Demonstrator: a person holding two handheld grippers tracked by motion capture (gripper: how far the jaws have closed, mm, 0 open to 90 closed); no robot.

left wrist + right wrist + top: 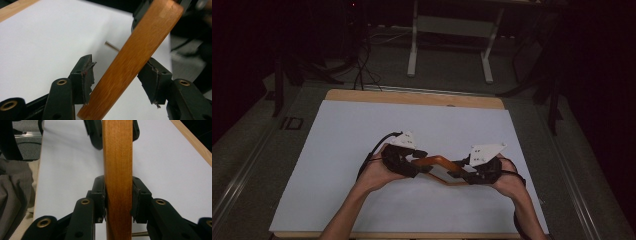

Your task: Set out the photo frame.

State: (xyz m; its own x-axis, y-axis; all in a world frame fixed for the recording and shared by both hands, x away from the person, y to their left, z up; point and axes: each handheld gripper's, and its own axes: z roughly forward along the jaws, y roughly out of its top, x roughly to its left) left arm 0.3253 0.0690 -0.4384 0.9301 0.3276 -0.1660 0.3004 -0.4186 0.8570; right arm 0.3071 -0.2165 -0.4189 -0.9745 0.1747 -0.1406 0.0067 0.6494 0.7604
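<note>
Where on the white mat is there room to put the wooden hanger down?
The mat is bare along its far half, up to the table's wooden edge, and at both side edges. The near middle is crowded: both hand-held grippers, left and right, meet there around the hanger.

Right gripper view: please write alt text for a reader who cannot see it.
A wooden bar runs up the middle of the picture, clamped between the two black jaws of the right gripper. Behind it lies a white table surface with a wooden edge, and another black gripper sits at the bar's far end.
</note>
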